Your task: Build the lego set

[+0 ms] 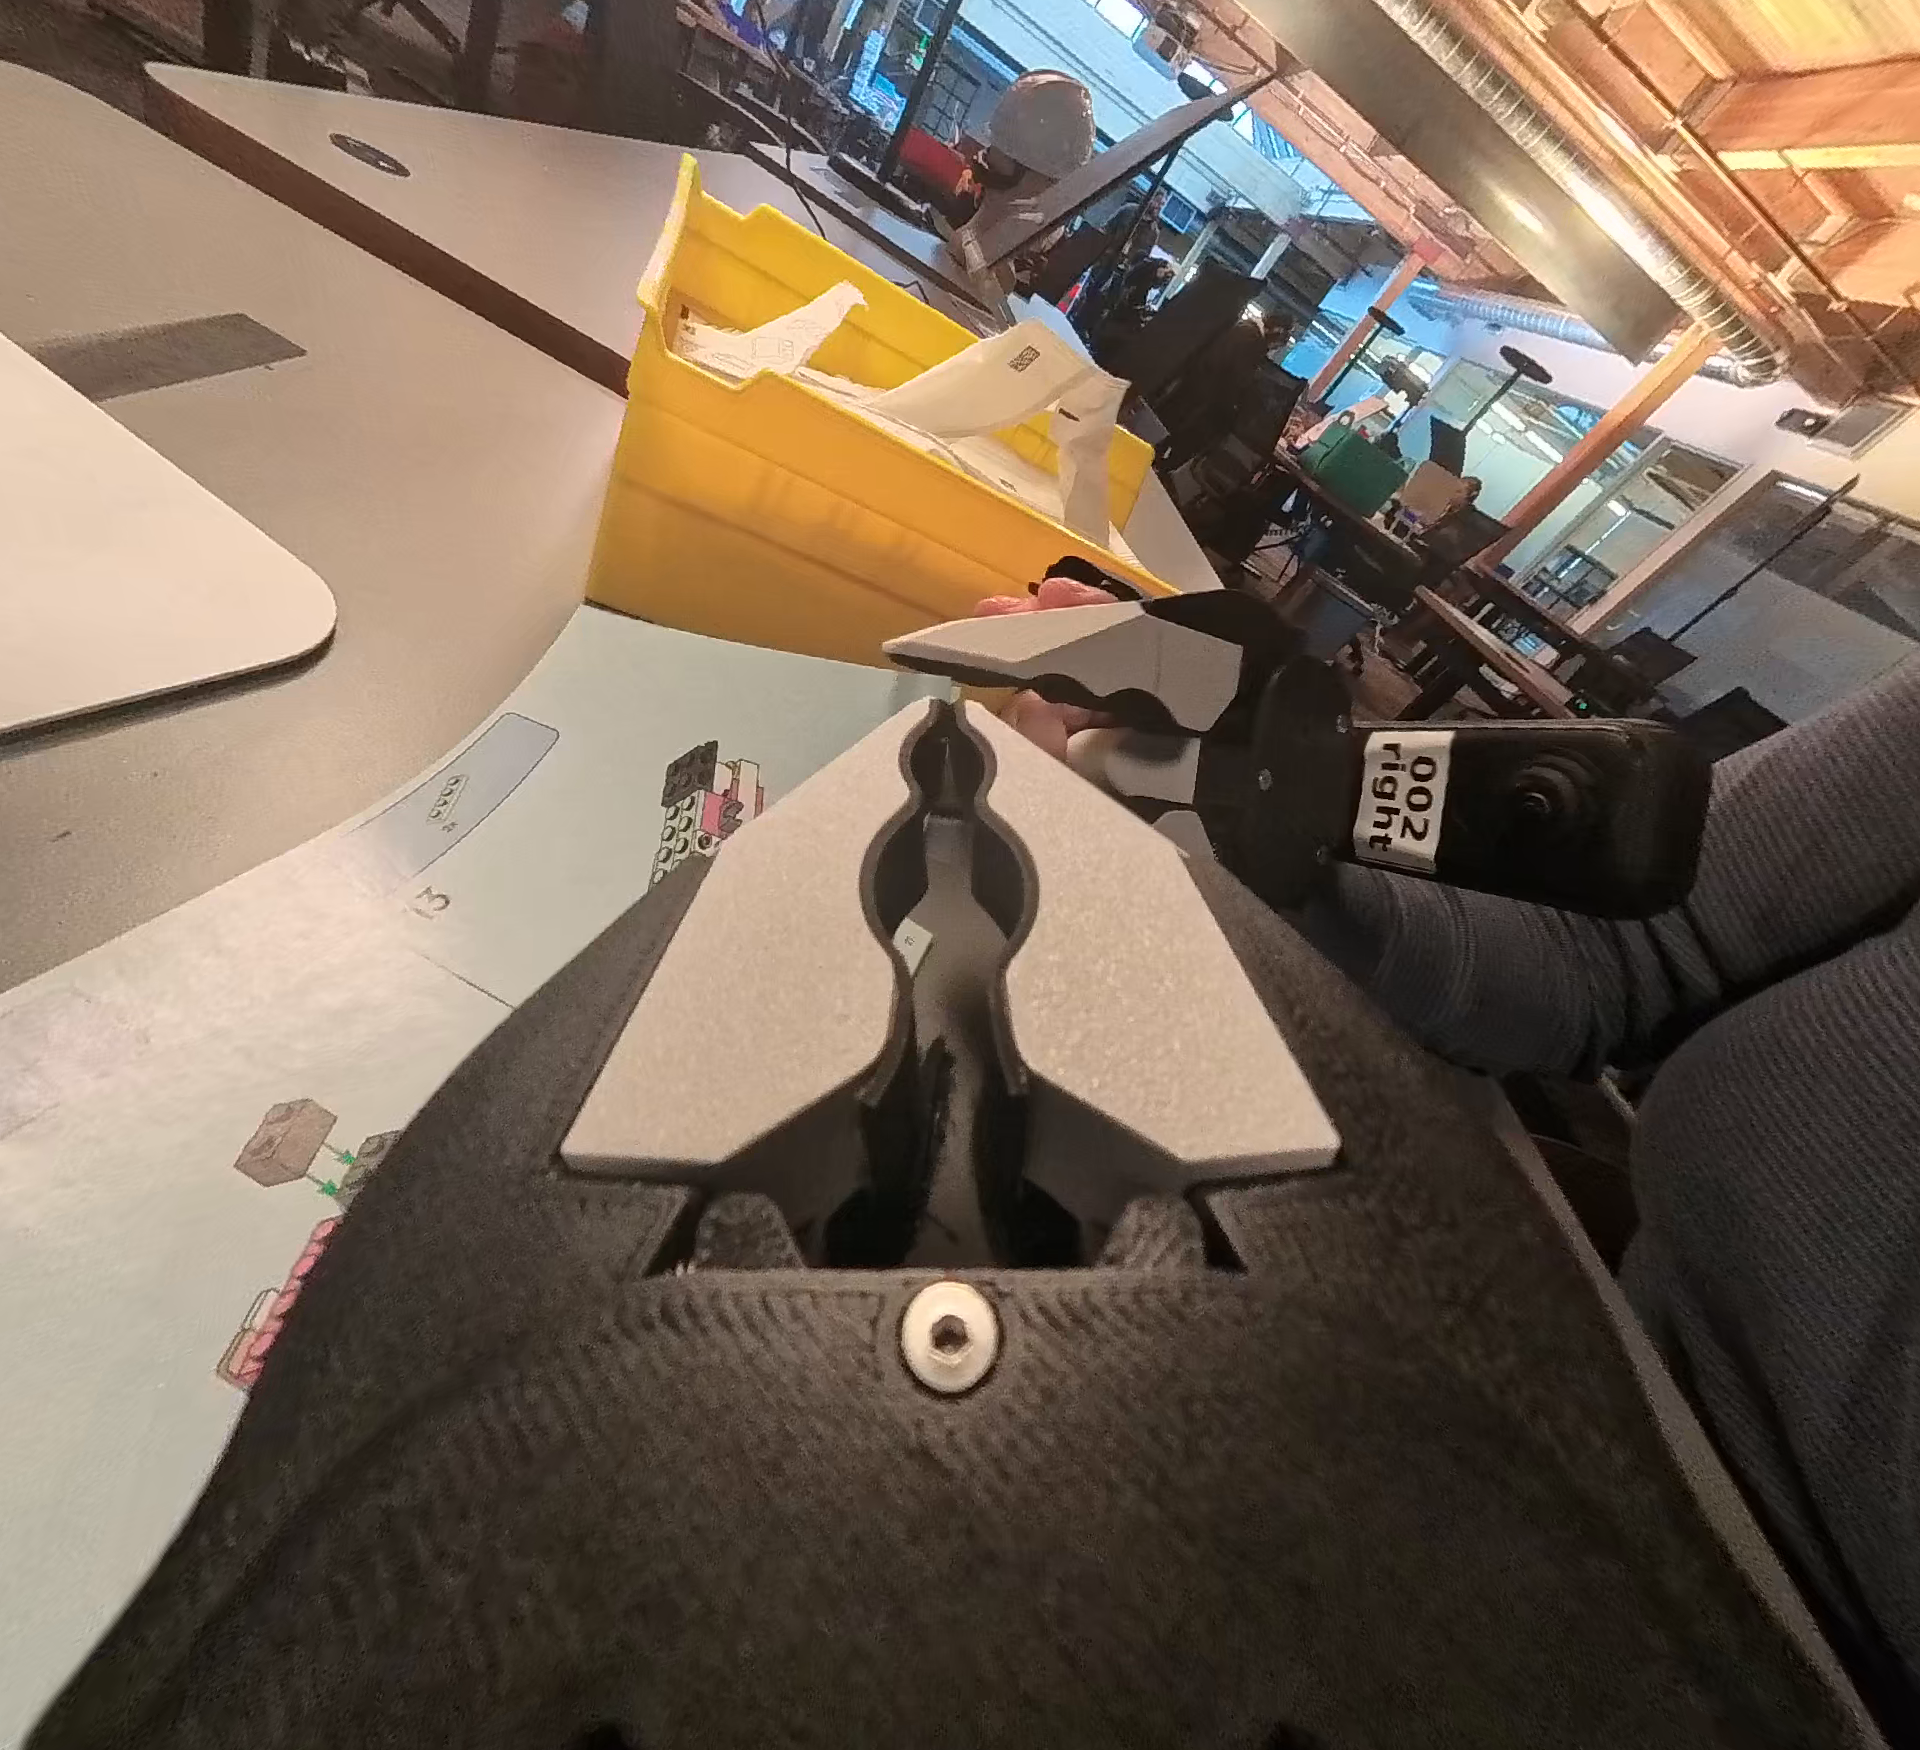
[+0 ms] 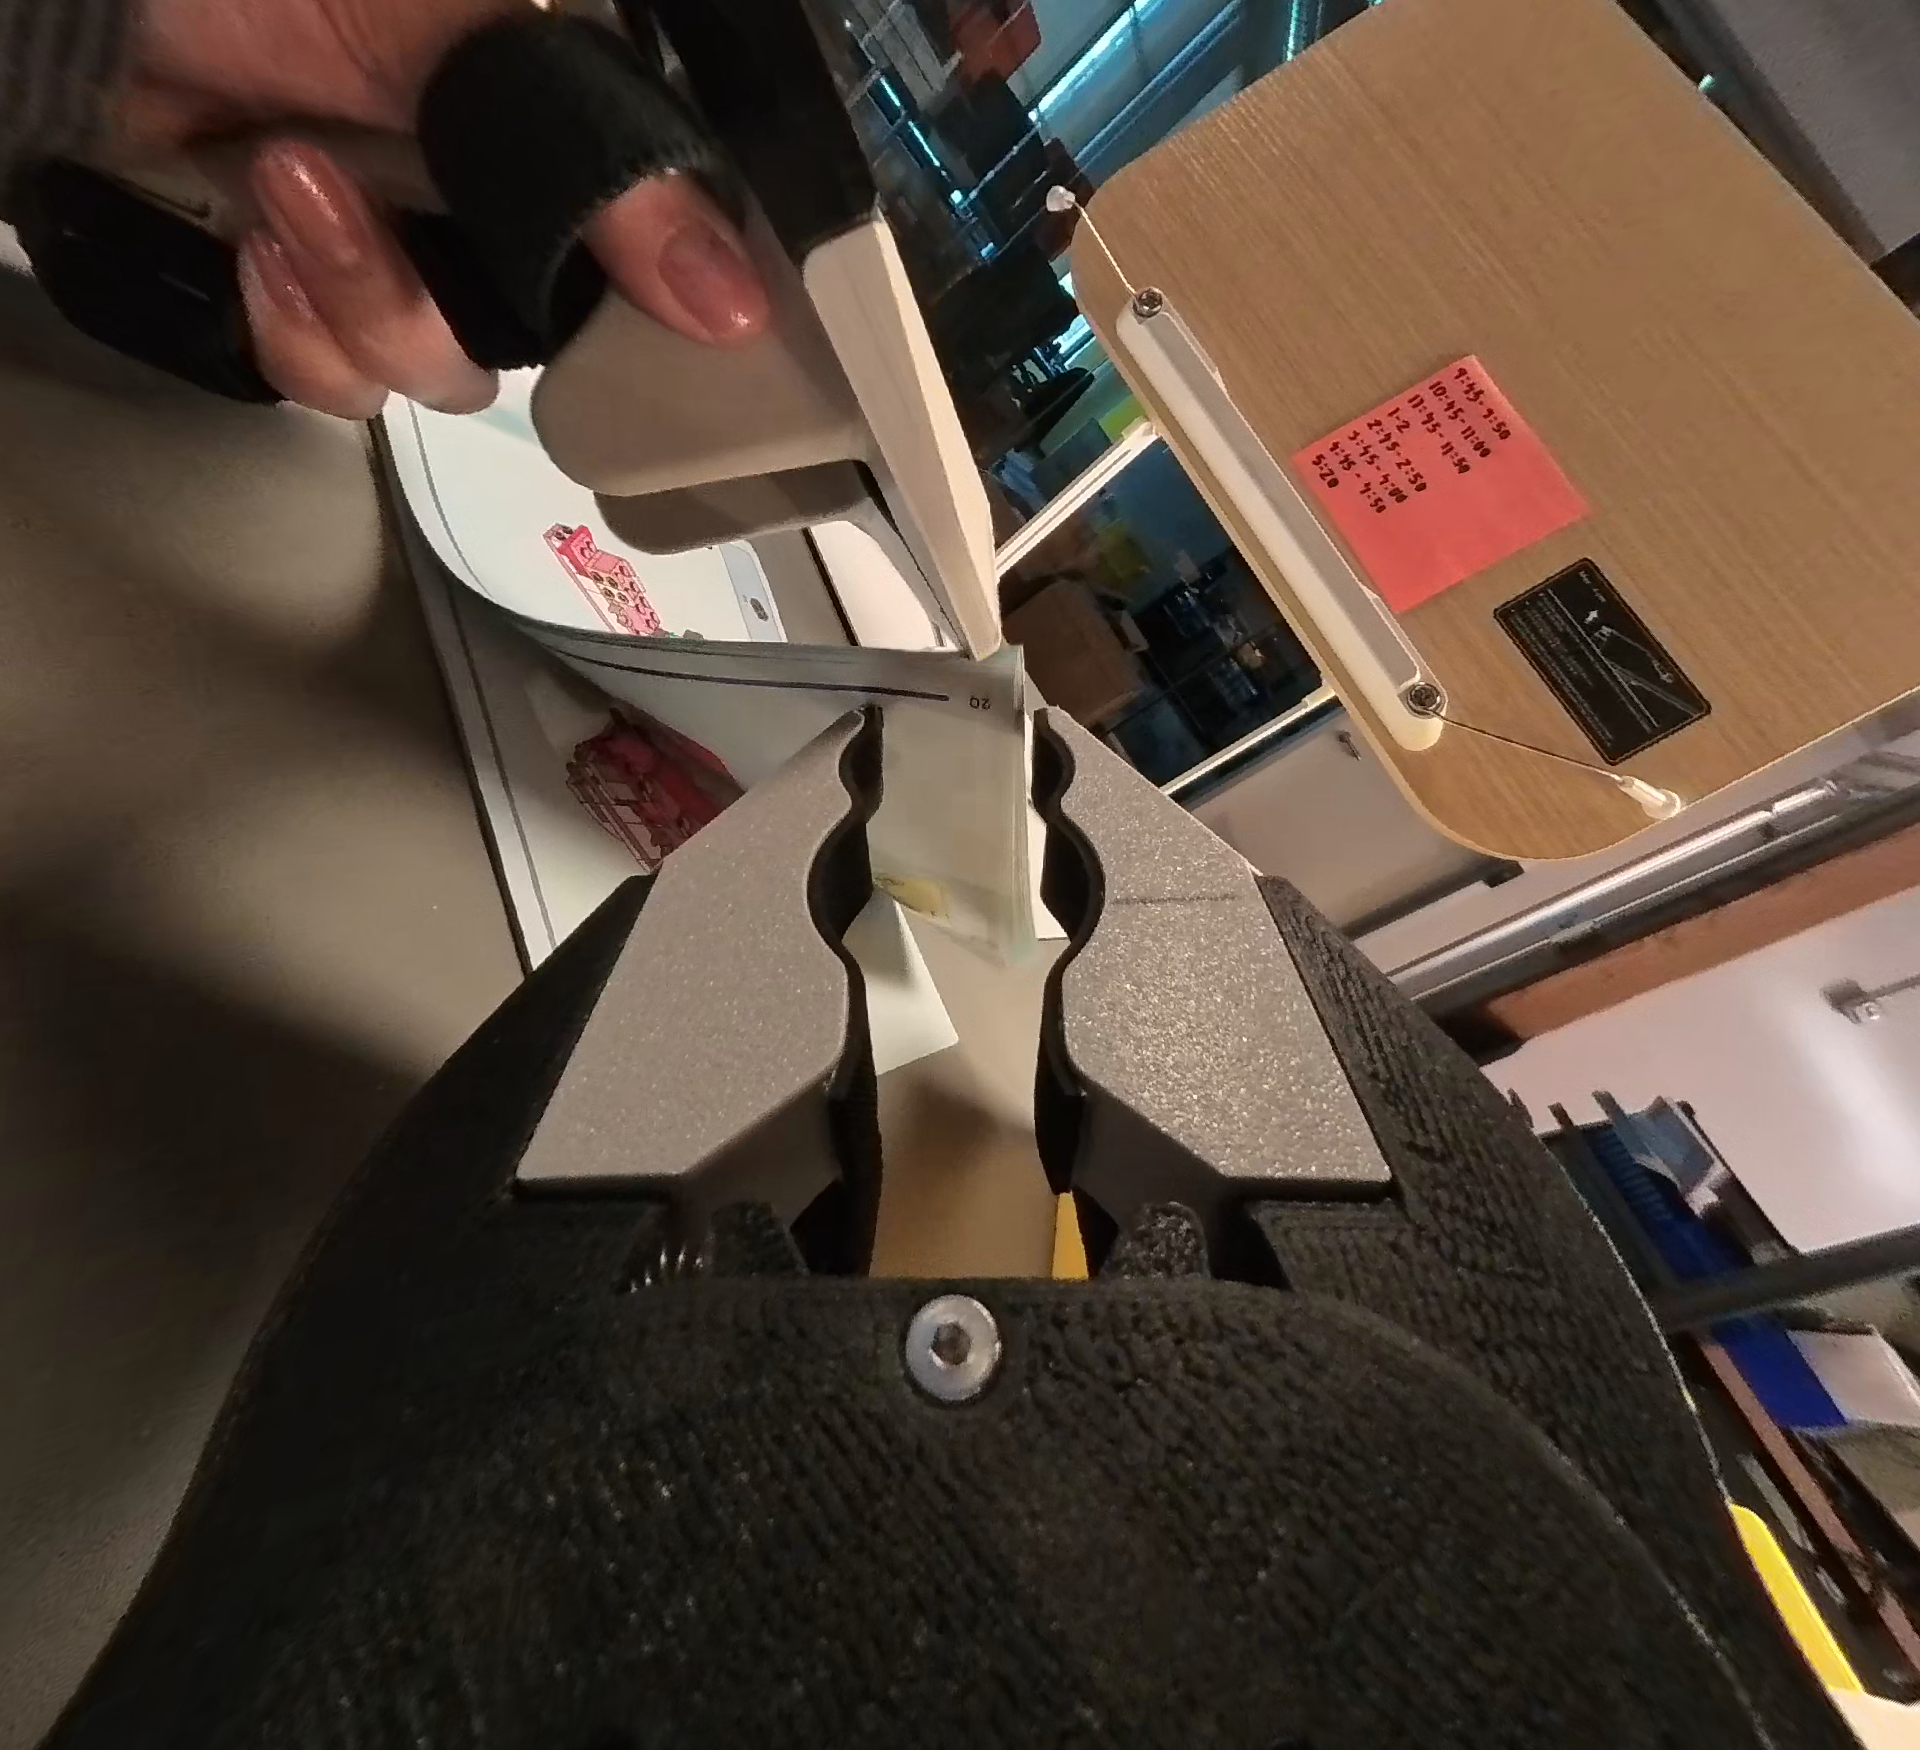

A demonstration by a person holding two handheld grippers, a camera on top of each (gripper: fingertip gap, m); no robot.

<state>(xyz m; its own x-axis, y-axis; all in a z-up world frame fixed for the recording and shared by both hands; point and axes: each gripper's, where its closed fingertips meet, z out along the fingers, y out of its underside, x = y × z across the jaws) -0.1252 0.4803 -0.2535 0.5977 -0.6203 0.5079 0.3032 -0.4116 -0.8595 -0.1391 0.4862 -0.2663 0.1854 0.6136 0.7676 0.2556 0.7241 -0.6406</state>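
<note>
Left gripper (image 1: 948, 713) lies low over the open instruction booklet (image 1: 582, 796), tilted, its grey fingers (image 1: 1091, 952) closed tip to tip on the edge of a lifted page (image 2: 727, 661). Right gripper (image 2: 951, 729) comes in from the side, level with the left one's tips and near them; its jaws stand partly apart, a sheaf of booklet pages (image 2: 956, 827) between them, and whether the pads press on it cannot be told. The person's hand (image 2: 343, 173), with a black strap around one finger, grips the left tool from above. The booklet rests on the grey table (image 1: 312, 266), a yellow bin (image 1: 831, 505) with paper scraps just behind it.
</note>
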